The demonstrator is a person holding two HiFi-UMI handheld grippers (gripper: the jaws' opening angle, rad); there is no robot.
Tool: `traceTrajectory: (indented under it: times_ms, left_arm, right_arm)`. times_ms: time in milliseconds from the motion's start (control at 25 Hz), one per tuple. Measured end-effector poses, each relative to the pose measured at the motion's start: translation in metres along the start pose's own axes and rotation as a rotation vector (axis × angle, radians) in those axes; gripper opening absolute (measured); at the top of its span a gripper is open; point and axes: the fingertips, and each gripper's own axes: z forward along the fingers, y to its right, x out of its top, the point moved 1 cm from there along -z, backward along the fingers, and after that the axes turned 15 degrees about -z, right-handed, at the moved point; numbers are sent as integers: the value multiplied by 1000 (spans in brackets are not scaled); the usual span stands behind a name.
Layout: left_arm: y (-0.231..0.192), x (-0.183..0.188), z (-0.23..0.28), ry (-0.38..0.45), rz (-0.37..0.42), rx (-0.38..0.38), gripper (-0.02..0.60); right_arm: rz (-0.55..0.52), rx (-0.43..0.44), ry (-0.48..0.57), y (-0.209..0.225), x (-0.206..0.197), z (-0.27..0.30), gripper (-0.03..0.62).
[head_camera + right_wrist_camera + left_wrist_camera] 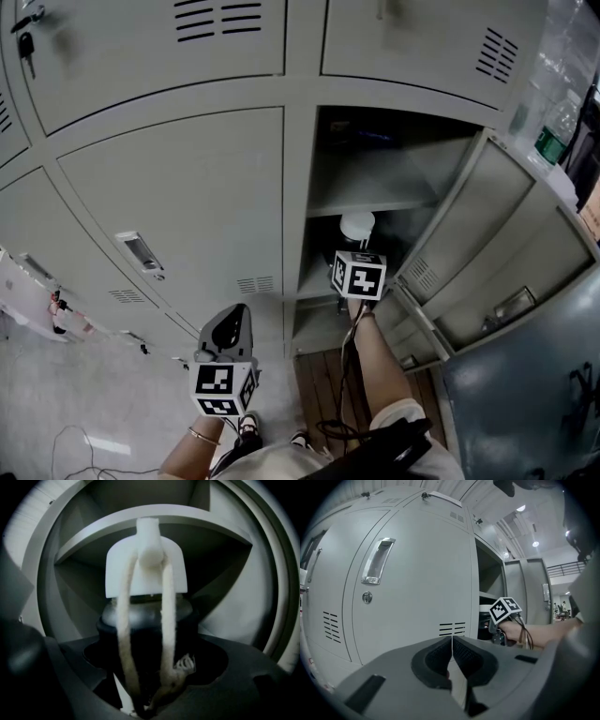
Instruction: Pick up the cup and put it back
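The right tongs [152, 667] clasp the white-lidded cup [146, 573], which sits between them inside the open locker [375, 178]. The left tongs [451, 656] are closed and empty. The cup seems mid-carry; next it needs setting down upright, then releasing.

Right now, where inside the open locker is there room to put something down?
The upper shelf of the open locker looks bare from wall to wall. The shelf below is crowded: the cup and the right tool reaching for it fill its middle.

locker door [483, 230]: open | keys [28, 45]: hanging | plastic bottle [556, 127]: beside lockers
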Motion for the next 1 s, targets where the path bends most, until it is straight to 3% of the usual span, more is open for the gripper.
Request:
traceTrajectory:
  times_ms: [1000]
  left_arm:
    - [8, -5, -6, -9, -25, -22, 9]
  right_arm:
    - [-28, -21, 29, -1, 1, -22, 433]
